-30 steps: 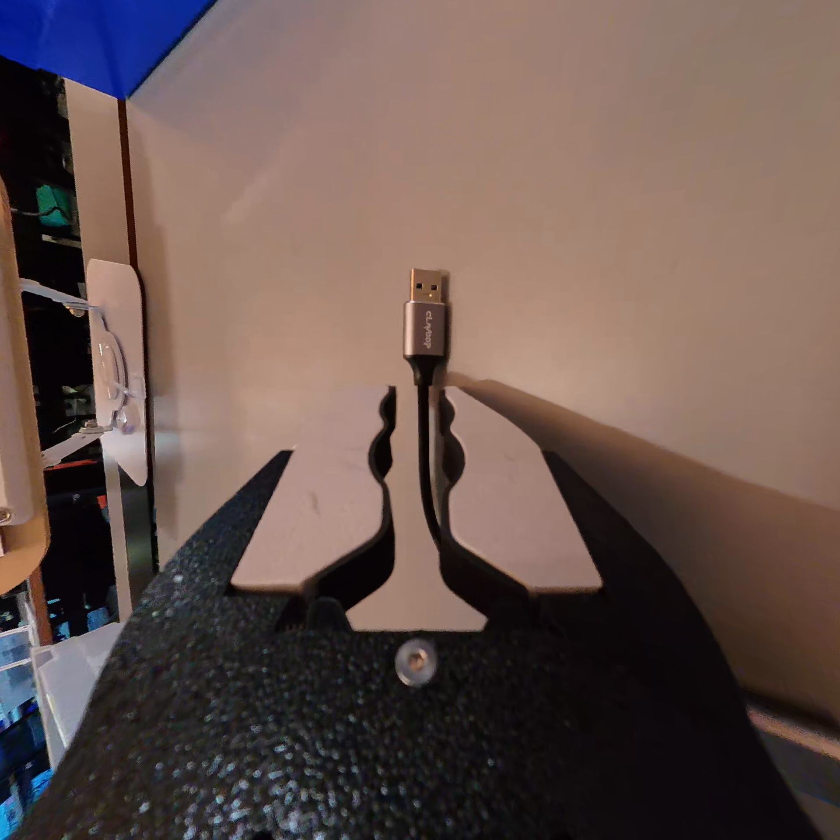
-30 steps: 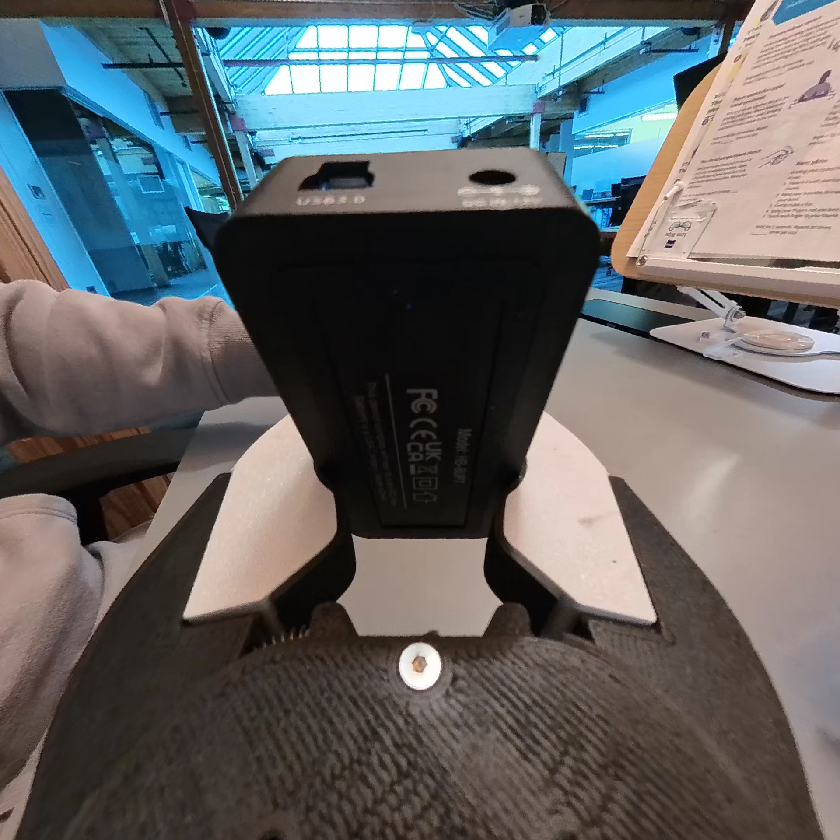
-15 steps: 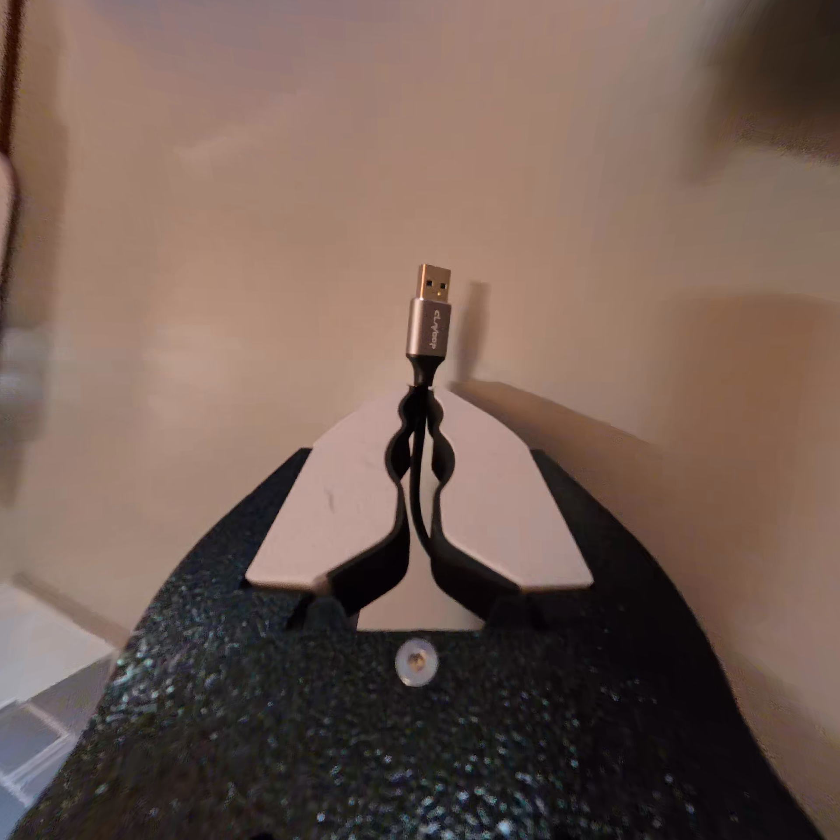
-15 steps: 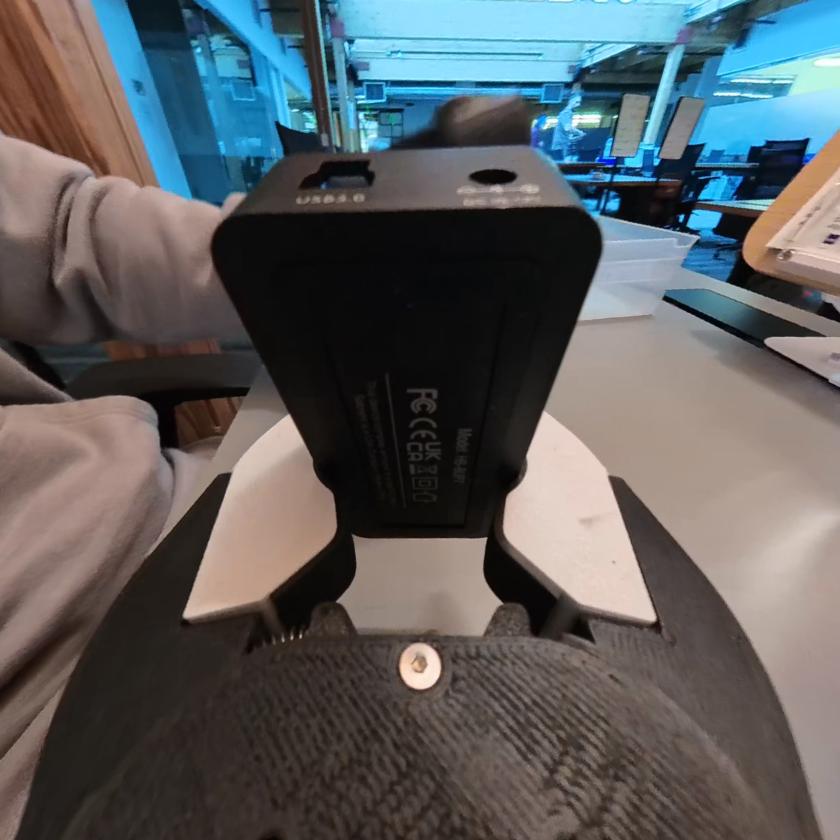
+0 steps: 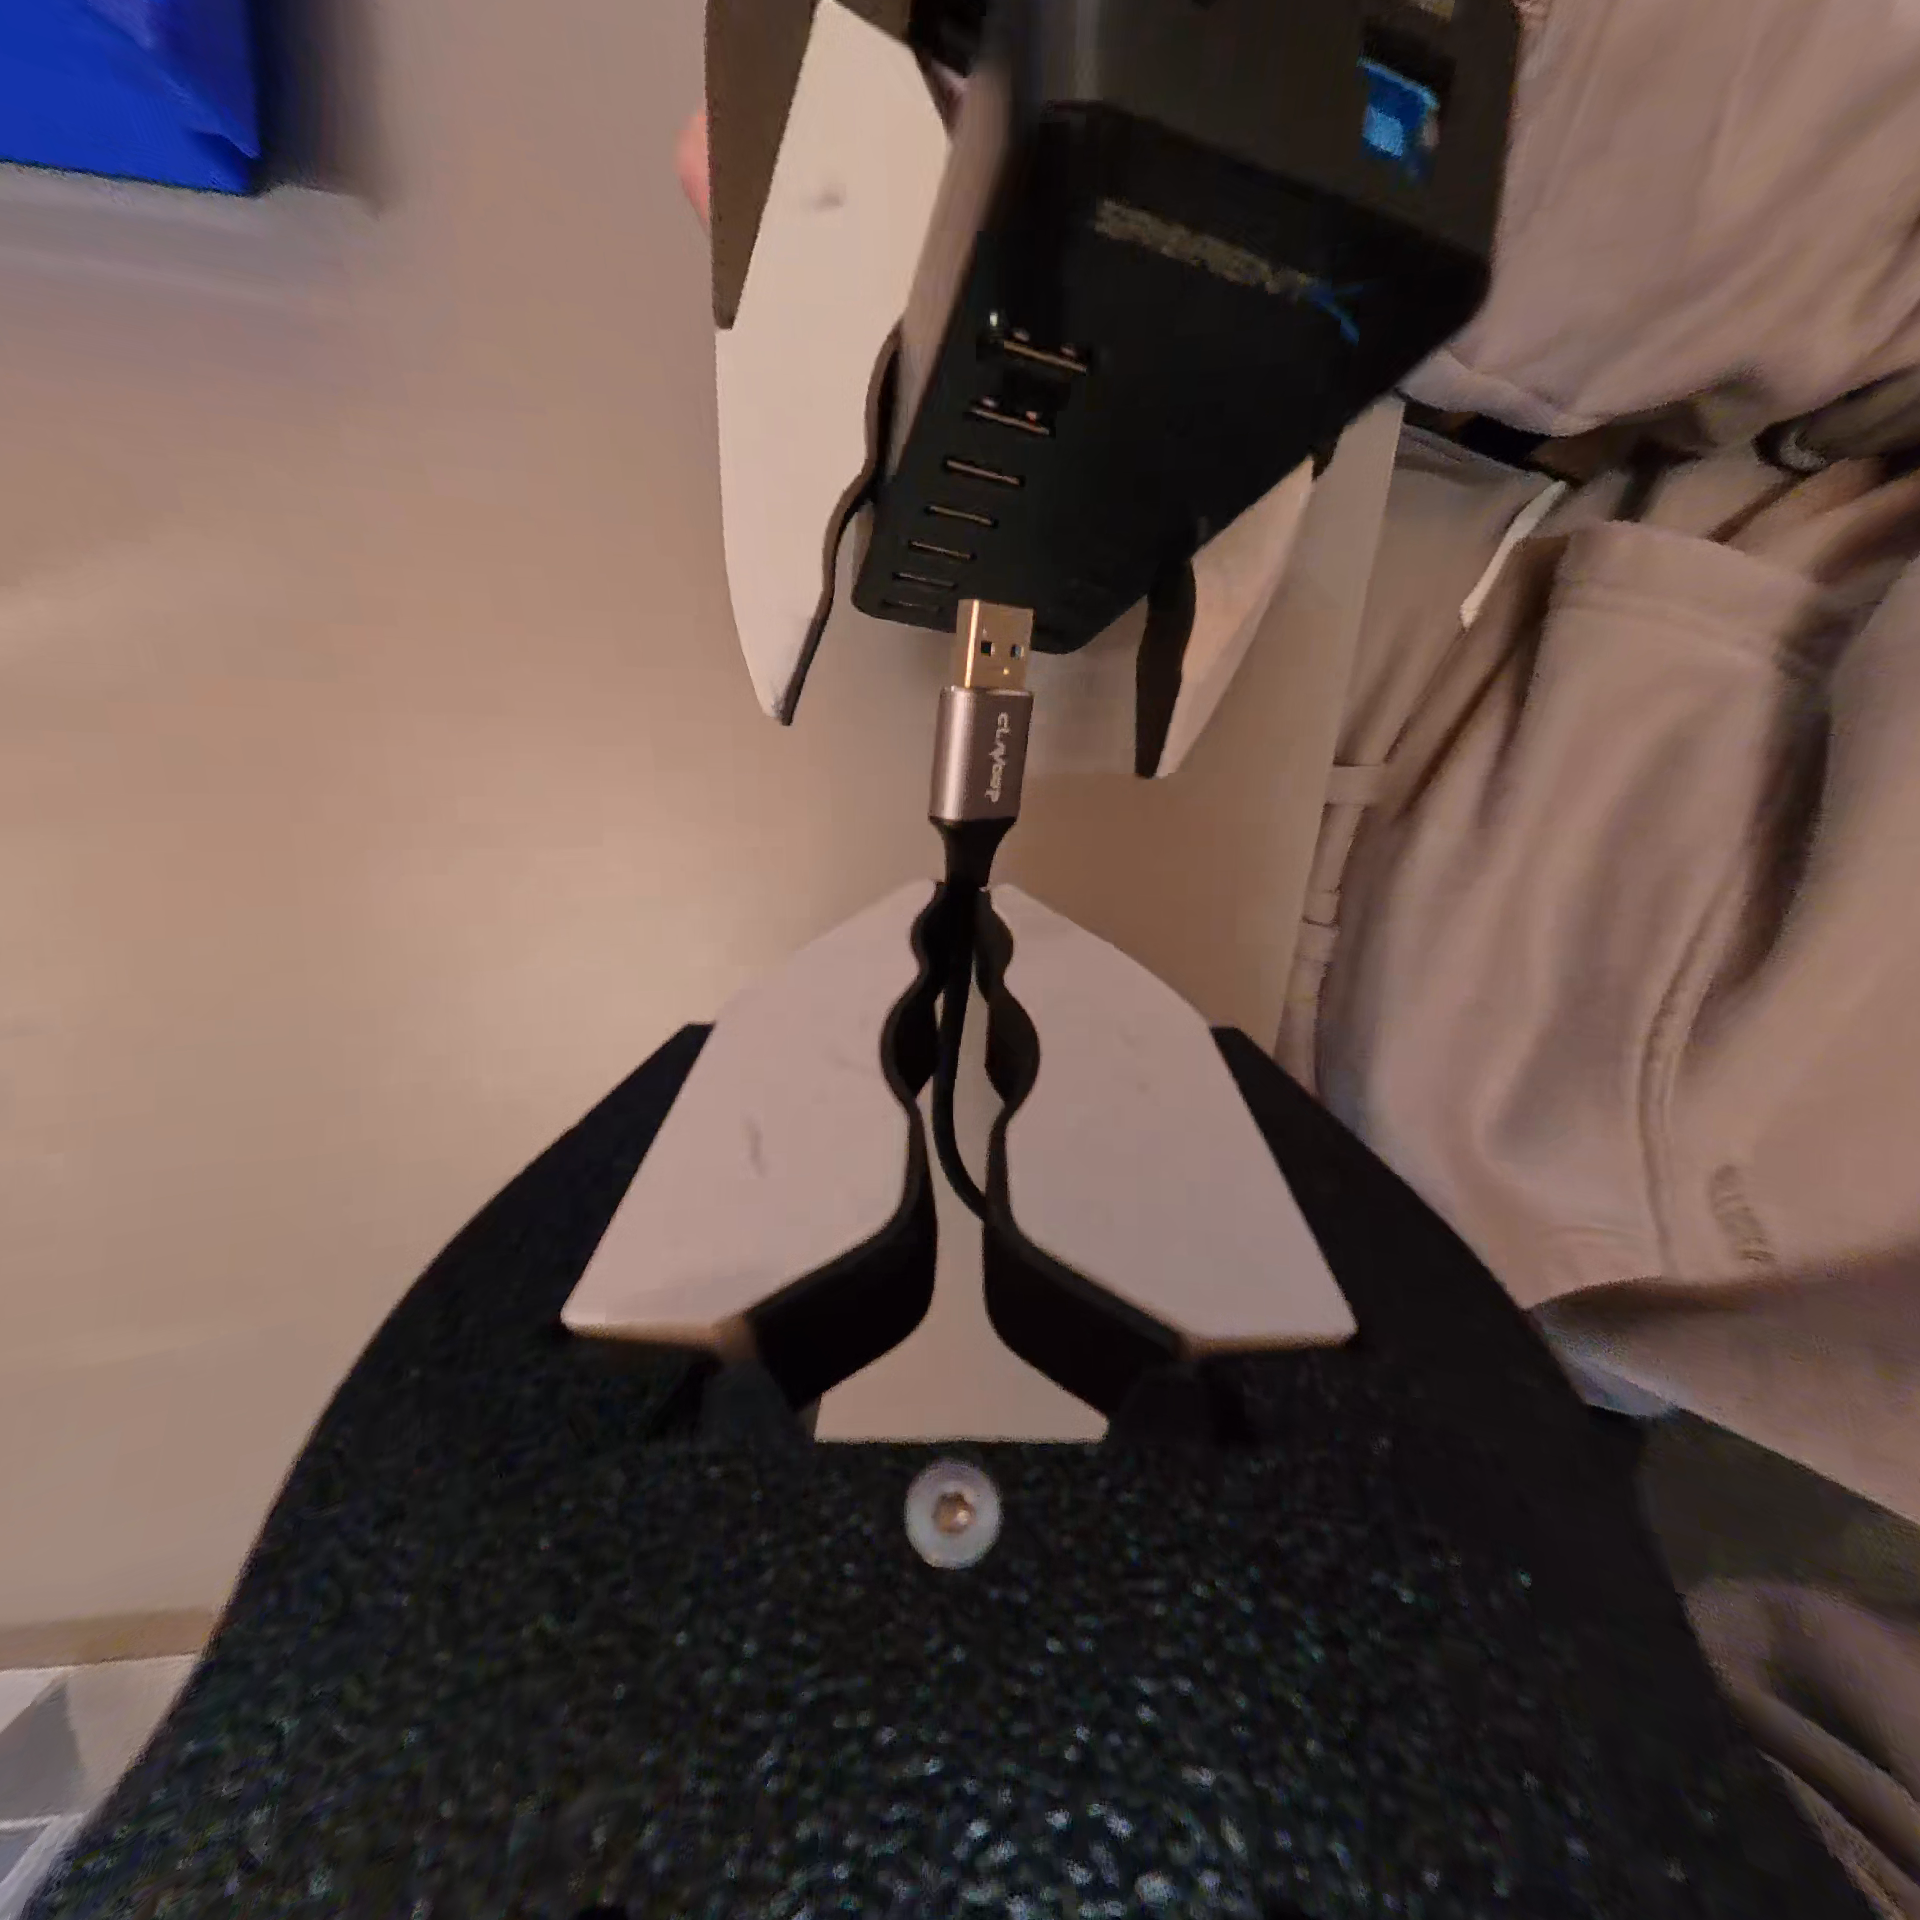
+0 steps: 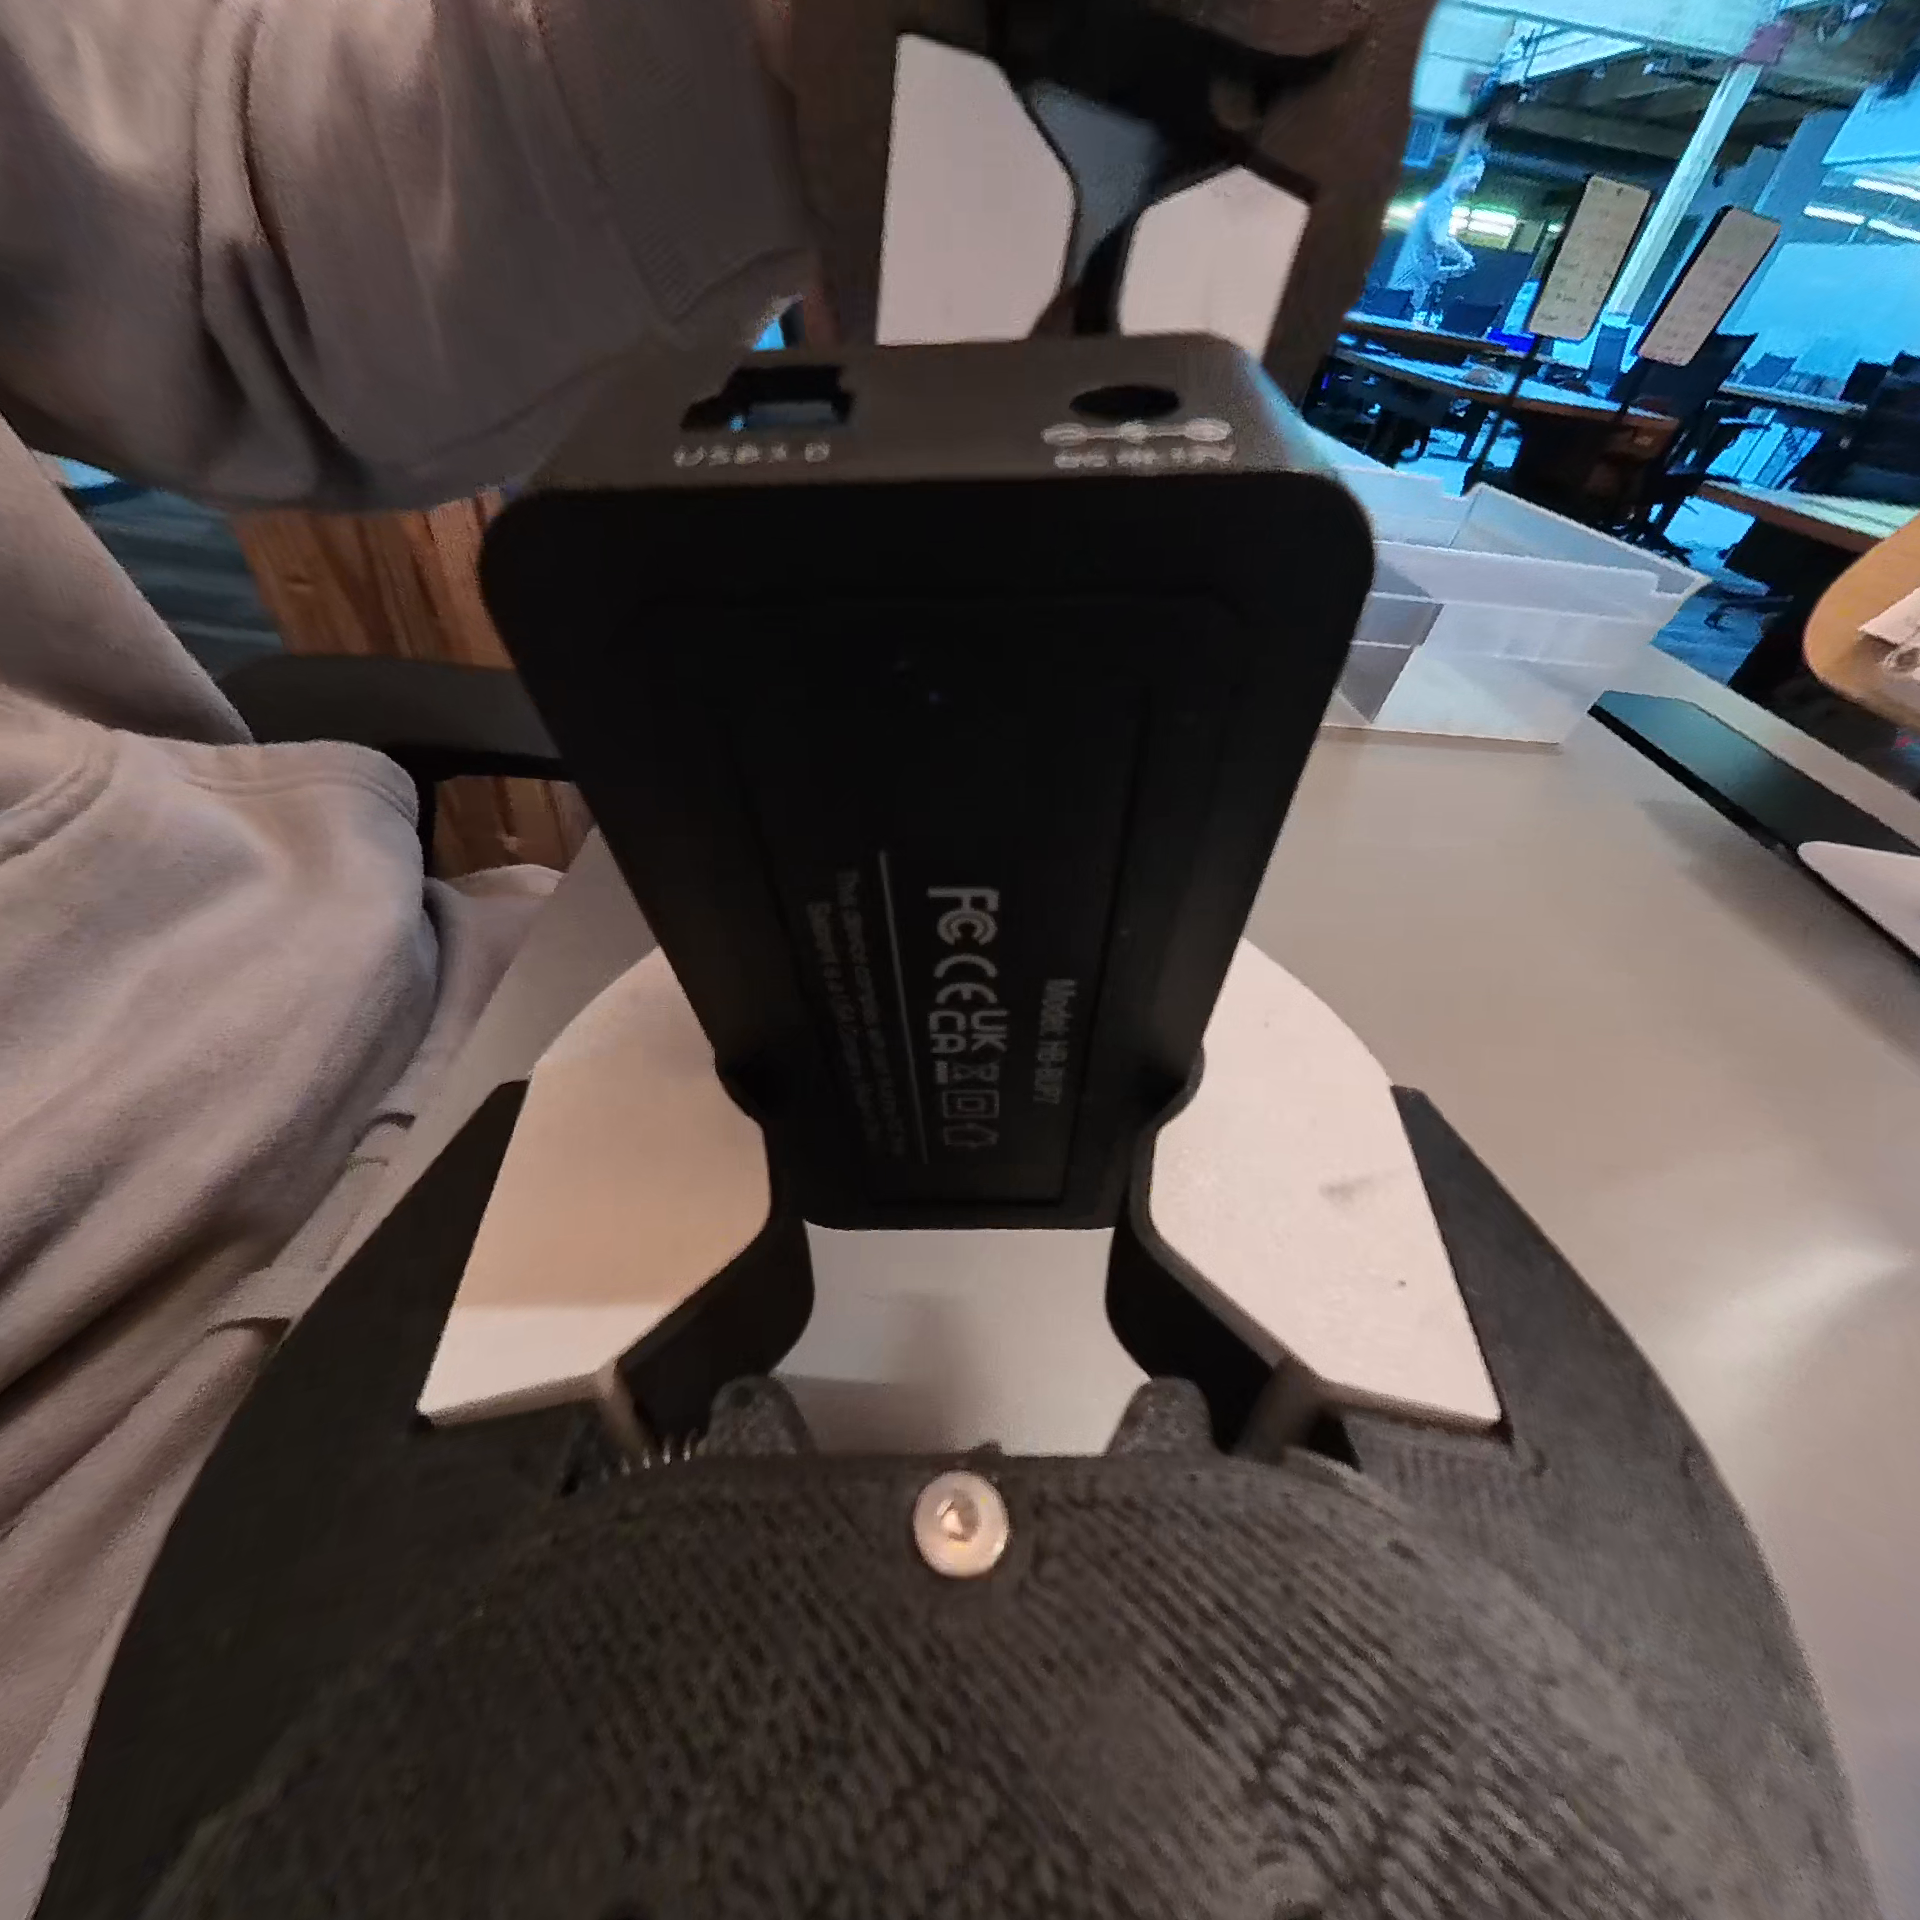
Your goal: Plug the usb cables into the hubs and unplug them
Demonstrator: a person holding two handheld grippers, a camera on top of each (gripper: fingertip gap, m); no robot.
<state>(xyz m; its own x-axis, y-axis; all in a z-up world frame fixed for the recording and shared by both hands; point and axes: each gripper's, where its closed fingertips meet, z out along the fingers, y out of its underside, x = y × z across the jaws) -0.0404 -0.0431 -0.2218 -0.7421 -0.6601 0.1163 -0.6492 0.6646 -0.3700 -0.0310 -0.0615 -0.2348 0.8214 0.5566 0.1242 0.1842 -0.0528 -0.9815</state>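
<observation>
Left tongs (image 5: 961, 899) pinch the black cable (image 5: 948, 1049) just behind its silver plug (image 5: 985, 727), which points to 12 o'clock, its tip at the hub's (image 5: 1143, 343) lowest slots. Right tongs (image 5: 966, 665) hang at 12 o'clock, clamped on that hub. Right view: the right tongs (image 6: 956, 1049) clasp the hub (image 6: 925, 748) upright above the surface (image 6: 1507, 997), sleeve (image 6: 343, 239) at 10 o'clock.

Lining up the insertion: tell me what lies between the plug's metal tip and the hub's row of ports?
Nothing: in the left wrist view the USB plug tip sits right at the hub end, beside the port row, not yet inserted.
</observation>
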